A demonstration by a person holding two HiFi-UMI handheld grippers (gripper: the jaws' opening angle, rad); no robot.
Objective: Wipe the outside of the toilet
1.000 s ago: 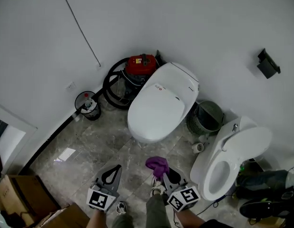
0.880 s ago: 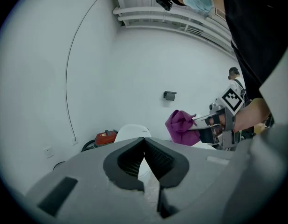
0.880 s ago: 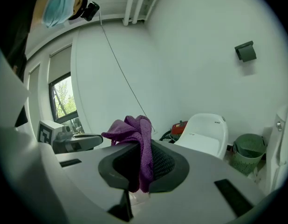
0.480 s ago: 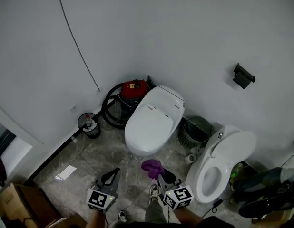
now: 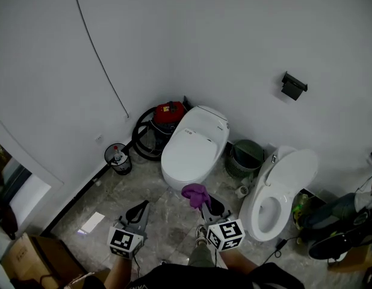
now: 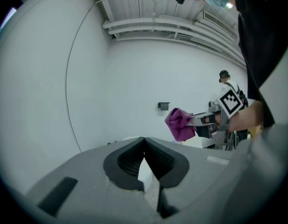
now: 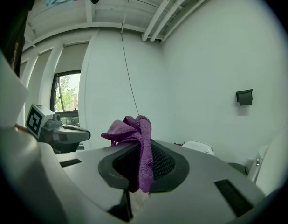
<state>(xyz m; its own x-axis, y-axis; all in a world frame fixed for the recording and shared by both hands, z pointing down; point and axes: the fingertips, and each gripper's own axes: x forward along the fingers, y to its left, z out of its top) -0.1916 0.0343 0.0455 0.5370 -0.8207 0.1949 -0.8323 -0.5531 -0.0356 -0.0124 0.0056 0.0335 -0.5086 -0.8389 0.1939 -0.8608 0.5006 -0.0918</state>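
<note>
**A:** Start at the left. What is that tool doing?

**B:** The left gripper (image 6: 144,143) has its jaws together with nothing between them. It hangs idle over the grey stone-tile floor (image 5: 114,185).

**A:** And the one beside it?

**B:** The right gripper (image 7: 140,162) is clamped on a crumpled purple fabric cloth (image 7: 130,129). The cloth stands up out of the jaws in a loose bunch.

**A:** Where is the toilet from there?

**B:** A white ceramic toilet with its lid shut (image 5: 192,149) stands just ahead of the right gripper's tips, a little to their left. It is near the cloth but apart from it. A second white toilet with its lid raised (image 5: 276,188) sits off to that gripper's right. I cannot tell which of the two is meant, though the shut one lies straight in front.

**A:** How far along is the job?

**B:** I'd judge the wiping has not begun. The cloth is gripped and ready but touches no surface. The lid, the sides and the base all look left to do.

**A:** How does the toilet look?

**B:** It is smooth, glossy and rounded. From this height any marks are too small to make out. A red canister vacuum with a black hose (image 5: 170,113) crowds it behind, and a green wire basket (image 5: 246,155) stands on the side toward the other toilet.
</note>
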